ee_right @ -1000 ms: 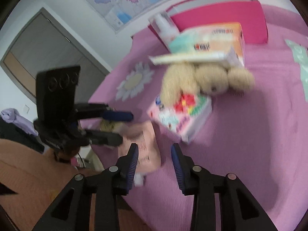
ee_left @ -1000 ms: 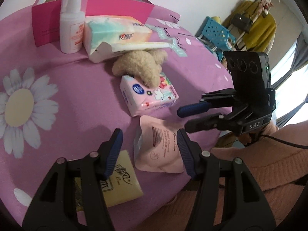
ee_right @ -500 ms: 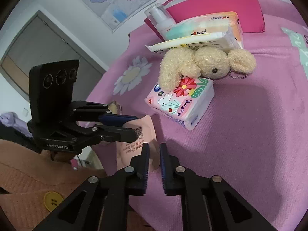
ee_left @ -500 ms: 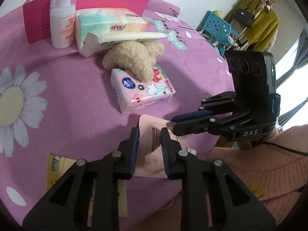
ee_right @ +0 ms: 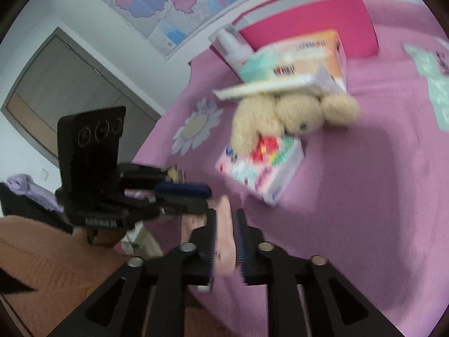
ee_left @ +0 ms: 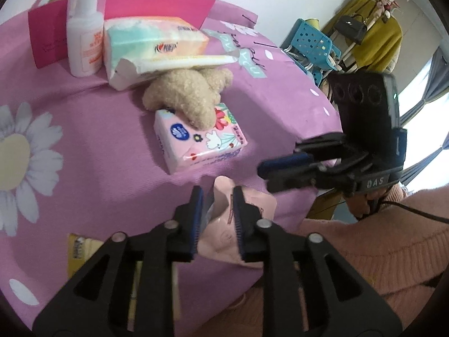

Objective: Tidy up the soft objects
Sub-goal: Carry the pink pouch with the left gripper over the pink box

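Nearest the left wrist camera, the left gripper has its jaws drawn narrow around a pale pink pouch, the blue pads pressing the soft pack from both sides so that its upper edge bunches up between them. The pouch sits at the near edge of the pink tablecloth, just in front of the person's peach sweater. To the left of the gripper, partly hidden under its arm, lies a flat yellow packet. In the right wrist view, which is blurred, the right gripper also has pink pouch material between its closely set fingers, though the blur leaves it unclear whether the pads actually clamp it. In the left wrist view the same right gripper reaches in from the right with its jaws nearly together, its tips just beside the pouch's top corner. Farther back on the cloth rests a pink floral tissue pack, lying flat, with the foot of a beige plush toy resting on its far end. The plush is tucked partly under the open flap of a large tissue pack behind it. Just left of that pack stands a white pump bottle, upright, and behind both is a magenta box with an open top at the far edge of the table.
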{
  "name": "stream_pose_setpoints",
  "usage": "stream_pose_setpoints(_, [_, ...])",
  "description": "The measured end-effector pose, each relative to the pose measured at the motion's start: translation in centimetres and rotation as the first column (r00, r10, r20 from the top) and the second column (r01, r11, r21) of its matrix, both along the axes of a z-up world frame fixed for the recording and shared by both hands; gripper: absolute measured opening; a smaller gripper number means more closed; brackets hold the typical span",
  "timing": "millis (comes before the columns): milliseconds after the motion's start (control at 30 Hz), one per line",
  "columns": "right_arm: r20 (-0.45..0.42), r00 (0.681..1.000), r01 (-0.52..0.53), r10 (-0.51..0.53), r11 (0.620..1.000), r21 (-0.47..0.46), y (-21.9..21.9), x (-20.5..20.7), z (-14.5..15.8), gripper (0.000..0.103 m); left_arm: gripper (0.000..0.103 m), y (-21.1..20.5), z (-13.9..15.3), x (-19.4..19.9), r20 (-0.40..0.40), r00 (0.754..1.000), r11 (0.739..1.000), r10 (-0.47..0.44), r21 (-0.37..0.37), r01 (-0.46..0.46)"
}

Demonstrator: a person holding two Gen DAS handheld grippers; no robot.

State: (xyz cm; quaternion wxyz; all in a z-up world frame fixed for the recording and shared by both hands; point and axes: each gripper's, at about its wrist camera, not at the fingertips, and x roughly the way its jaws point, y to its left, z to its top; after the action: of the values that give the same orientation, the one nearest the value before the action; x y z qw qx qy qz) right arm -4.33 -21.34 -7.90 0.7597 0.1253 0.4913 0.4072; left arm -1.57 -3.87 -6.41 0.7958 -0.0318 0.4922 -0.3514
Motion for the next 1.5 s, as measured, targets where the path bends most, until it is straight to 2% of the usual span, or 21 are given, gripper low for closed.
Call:
stream_pose_setpoints(100, [-0.037,0.999,-0.014,0.013,1.0,-0.017,-0.6,-1.2,-0.5,0.031,0.044,0.2,0.2,-0.2,0.004,1.0,1.0,-0.021,0.003,0.02])
stream_pose_setpoints(267, [-0.088,0.996,-0.024,0.023,1.0,-0.006,-1.3,-3.0,-0.8,0.031,0.045,-0.5,-0.5,-0.9,-0.011,0.998,0.998,-0.065,0.025,0.065])
stream_pose_setpoints(400, [-0.103,0.994,-0.018,0.018,1.0,0.008,0.4,-2.8,-1.6,0.03,0.035,-1.2,-1.2,-1.1,-0.037,0.997,0.996,-0.07,0.046,0.071])
stream_pose_setpoints(567, [-0.068,0.997,0.04,-0.04,0.999,-0.002,1.1,-1.9,-1.5,0.017,0.035,-1.1,-1.0,-1.1,-0.041,0.999,0.999,-0.028,0.042,0.03])
stream_pose_setpoints(667, [-0.032,0.999,0.043,-0.044,0.999,-0.018,1.0,-1.9,-0.8,0.01,0.034,-1.3,-0.2,-1.4,-0.042,0.998,0.999,-0.041,-0.001,0.041])
stream_pose_setpoints(867, [0.093,0.995,0.039,-0.038,0.999,-0.007,0.2,-1.5,3.3,0.01,0.034,-1.8,3.5,-0.8,0.061,0.997,0.999,-0.044,-0.024,0.046])
stream_pose_setpoints(1067, [0.227,0.972,0.061,-0.059,0.998,-0.002,-0.4,1.2,7.5,0.01,0.034,-2.6,8.1,2.9,0.186,0.983,0.999,-0.013,-0.034,0.02])
stream_pose_setpoints(1233, [0.331,0.941,0.069,-0.068,0.998,0.009,-1.2,5.5,10.8,0.01,0.034,-2.8,11.3,7.3,0.266,0.964,0.999,0.02,-0.03,-0.013])
stream_pose_setpoints(1500, [0.385,0.92,0.065,-0.073,0.997,0.034,-1.8,13.9,13.4,0.01,0.034,-2.9,13.9,15.4,0.295,0.951,0.996,0.092,-0.032,-0.087])
